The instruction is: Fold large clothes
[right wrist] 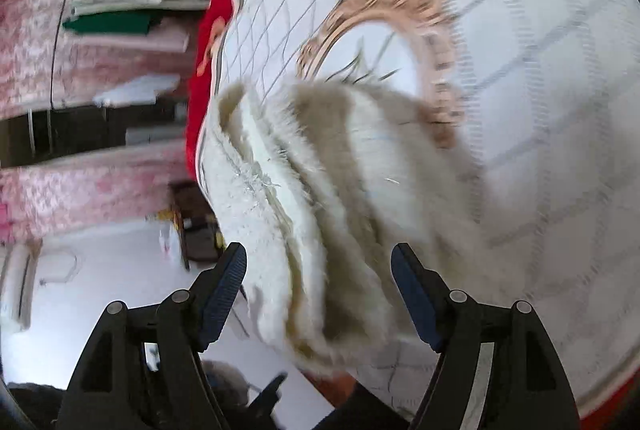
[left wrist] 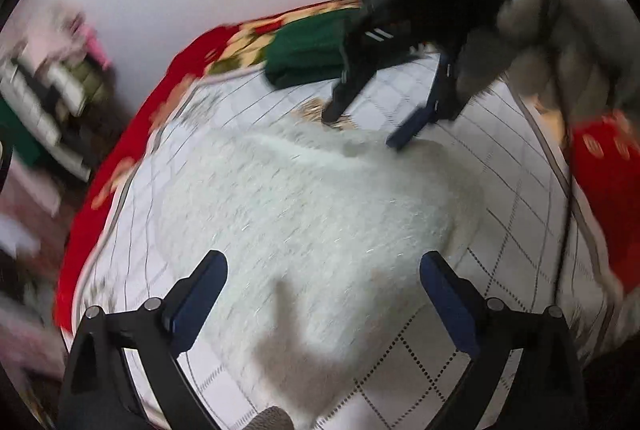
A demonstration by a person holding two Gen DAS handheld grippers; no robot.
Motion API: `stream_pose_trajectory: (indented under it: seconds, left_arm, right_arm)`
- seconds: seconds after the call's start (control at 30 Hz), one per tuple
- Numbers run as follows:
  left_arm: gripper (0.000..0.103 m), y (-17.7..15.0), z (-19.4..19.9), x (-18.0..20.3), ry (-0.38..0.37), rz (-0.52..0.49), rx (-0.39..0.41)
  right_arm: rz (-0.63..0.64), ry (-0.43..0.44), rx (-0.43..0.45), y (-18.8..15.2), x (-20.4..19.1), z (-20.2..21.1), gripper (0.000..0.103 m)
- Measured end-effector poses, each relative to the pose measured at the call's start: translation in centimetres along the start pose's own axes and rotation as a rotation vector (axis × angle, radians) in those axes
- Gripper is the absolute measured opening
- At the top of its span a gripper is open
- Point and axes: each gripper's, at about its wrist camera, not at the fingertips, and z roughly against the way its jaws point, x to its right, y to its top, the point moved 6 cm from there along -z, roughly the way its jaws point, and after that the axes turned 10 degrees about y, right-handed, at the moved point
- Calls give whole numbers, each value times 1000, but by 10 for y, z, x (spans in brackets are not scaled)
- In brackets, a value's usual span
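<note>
- Both tools stand with their jaws apart and nothing clamped: your left tool [left wrist: 324,290] hovers over the white fuzzy garment [left wrist: 304,214], and your right tool [right wrist: 320,282] has the garment's folded edge between its open fingers without pressing on it.
- The garment lies on the bed's white quilted cover [left wrist: 500,214], near the edge bordered by the red blanket [left wrist: 132,158]; it looks part-folded, so I judge that you are between grips and choosing the next fold.
- Before you close, bring each tool down onto an outer edge and take all the layers at once; thick pile slips, so bite deep rather than at the fringe.
- Keep both tools level with one another as you carry the fold across, or the stack will skew.
- The left wrist view shows what the right cannot: the garment's broad flat top, your right tool [left wrist: 368,126] from outside with a grey fleecy sleeve [left wrist: 560,42] behind it, and a folded green garment [left wrist: 308,50] farther up the bed.
- The right wrist view shows what the left cannot: the stacked layers [right wrist: 288,190] at the garment's edge, with beige pile between white, and a tan medallion pattern [right wrist: 432,42] on the cover just beyond it.
- Both views are motion-blurred, so I cannot tell how neat the layers are.
</note>
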Motion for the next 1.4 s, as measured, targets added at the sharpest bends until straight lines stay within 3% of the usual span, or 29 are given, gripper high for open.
stream_pose_trajectory:
  seconds: [0.1, 0.13, 0.17, 0.2, 0.23, 0.37, 0.43, 0.57, 0.63, 0.7, 0.8, 0.87, 0.93, 1.03, 1.1, 1.13, 1.17, 1.2, 1.23, 1.27, 1.3, 1.4]
  left_arm:
    - [99, -6, -4, -30, 40, 142, -68]
    - [99, -7, -9, -43, 56, 213, -100]
    - [99, -9, -16, -56, 80, 280, -139]
    - [98, -12, -22, -67, 99, 334, -174]
    - [98, -15, -28, -78, 112, 386, -200]
    - [98, -25, -49, -108, 133, 564, -290]
    - [98, -26, -56, -112, 123, 623, -313]
    - [99, -26, -86, -104, 141, 594, -390]
    - [99, -34, -109, -96, 140, 576, -484]
    - [99, -39, -119, -97, 153, 583, -515]
    - [99, -36, -120, -101, 176, 546, -498]
    - [99, -36, -120, -102, 183, 529, -496]
    - [98, -36, -120, -102, 180, 530, -494]
    - [99, -37, -120, -102, 181, 531, -490]
    - [99, -38, -121, -104, 173, 548, -494]
    - [99, -39, -122, -105, 165, 562, -498]
    - [99, -40, -122, -107, 157, 574, -501]
    - [99, -42, -122, -109, 145, 595, -506]
    - [98, -45, -120, -114, 131, 631, -516]
    - [98, -48, -118, -119, 124, 662, -526]
    - [98, -50, -116, -123, 121, 687, -531]
    - [98, -58, -104, -141, 148, 742, -528]
  right_arm:
    - [3, 57, -119, 14, 0, -56, 77]
    - [14, 38, -143, 15, 0, -68, 76]
    - [44, 2, -151, 15, -2, -78, 43]
    - [75, -18, -159, 11, -7, -82, 21]
    - [85, -19, -152, 7, -12, -81, 18]
    - [57, 50, 15, -25, -33, -39, 17]
    - [9, 15, 53, -44, -20, -31, 17]
    - [-95, -119, 97, -59, 33, -38, 18]
    - [-109, -177, 105, -52, 49, -44, 23]
    - [-160, -173, 73, -46, 57, -51, 26]
    - [-182, -186, 39, -42, 36, -36, 43]
    - [-116, -273, 89, -40, 15, -9, 55]
    - [-56, -338, 154, -36, -7, 19, 59]
    - [-6, -239, 184, -19, -42, 28, 59]
    - [-1, -113, 90, -13, -61, 4, 45]
    - [-18, -94, 47, -5, -63, -17, 36]
    - [-26, -109, -8, -2, -61, -44, 35]
    - [-26, -177, -46, 0, -53, -63, 35]
    - [-24, -265, -73, 0, -41, -79, 25]
    - [-25, -390, -104, -2, -20, -98, 0]
    - [-29, -448, -105, -4, -7, -106, 0]
    - [-54, -474, -67, 1, 7, -119, 0]
